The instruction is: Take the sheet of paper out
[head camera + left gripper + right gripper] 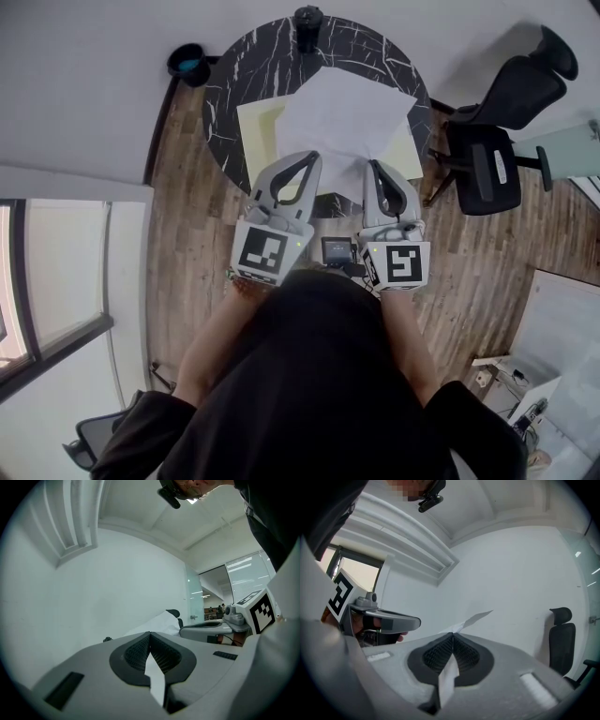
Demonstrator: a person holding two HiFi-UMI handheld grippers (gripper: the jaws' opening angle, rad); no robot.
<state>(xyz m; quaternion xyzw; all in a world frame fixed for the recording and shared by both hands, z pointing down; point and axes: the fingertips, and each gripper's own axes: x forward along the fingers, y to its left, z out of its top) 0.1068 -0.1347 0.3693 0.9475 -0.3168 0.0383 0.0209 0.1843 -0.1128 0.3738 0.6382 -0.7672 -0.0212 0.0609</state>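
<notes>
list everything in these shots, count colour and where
table: 1, black marbled, in front of the person
sheet of paper: 1, white, over the table, near edge pinched by both grippers
folder: 1, pale yellow, on the table under the paper
cup: 1, black, table's far edge
bin: 1, black, floor left of the table
office chair: 1, black, right of the table
left gripper: 1, grey, shut on paper
right gripper: 1, grey, shut on paper

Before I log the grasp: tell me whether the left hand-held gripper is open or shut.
Shut: the left hand-held gripper pinches the sheet of paper between closed jaws.
</notes>
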